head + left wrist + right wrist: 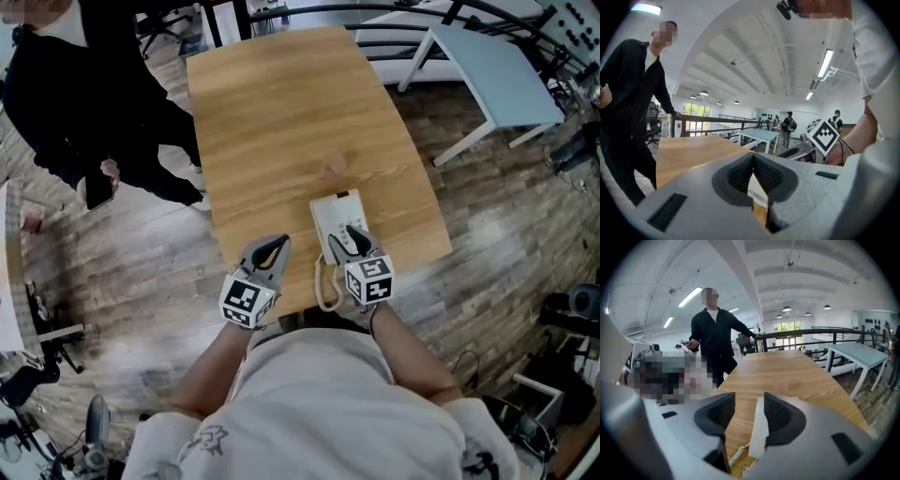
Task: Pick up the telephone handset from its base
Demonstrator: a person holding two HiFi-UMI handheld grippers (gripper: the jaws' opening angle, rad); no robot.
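A white telephone base (338, 214) sits at the near edge of the wooden table (281, 122). Its handset (758, 427) lies along the base's left side, and a coiled cord (735, 457) hangs off the table edge. My right gripper (749, 399) is open, low over the phone. The handset lies between its jaws, close beside the right pad and well apart from the left one. In the head view the right gripper (349, 240) hides most of the handset. My left gripper (275, 248) hovers at the table's near edge, left of the phone; its tips meet, with nothing held.
A person in black (84, 103) stands off the table's far left corner, holding a dark phone. A pale blue table (497, 75) and a railing stand at the back right. Cables and equipment (572, 309) lie on the wooden floor at the right.
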